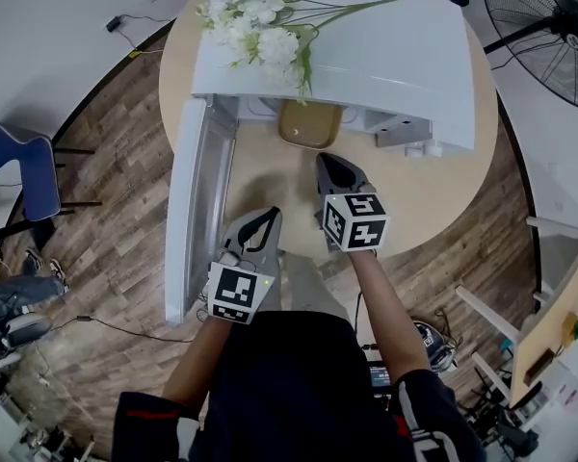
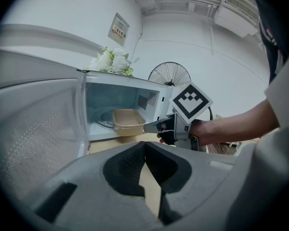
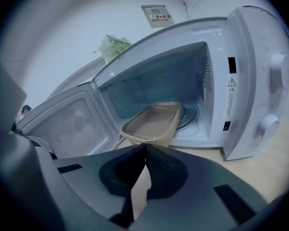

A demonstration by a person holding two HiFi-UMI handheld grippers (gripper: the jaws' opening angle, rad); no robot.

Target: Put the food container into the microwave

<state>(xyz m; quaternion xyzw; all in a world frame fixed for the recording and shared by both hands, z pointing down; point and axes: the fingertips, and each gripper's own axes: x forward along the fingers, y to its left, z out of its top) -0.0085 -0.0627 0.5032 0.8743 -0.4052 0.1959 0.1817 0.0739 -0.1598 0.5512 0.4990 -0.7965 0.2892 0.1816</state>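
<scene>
The food container (image 3: pixel 151 123) sits in the mouth of the microwave (image 3: pixel 250 81), only part way in; its near end pokes out over the front edge, above the worktop (image 1: pixel 433 195); its long side points into the oven. The right gripper (image 3: pixel 144 147) is just in front of that near end, almost in line with it; its jaws are pressed together with nothing between them. The left gripper (image 2: pixel 144 143) is further back, beside the open door (image 1: pixel 188 219); it is closed and empty too. The right one is nearer; I think a soft push straight ahead, along the long side, would slide the box all the way in.
</scene>
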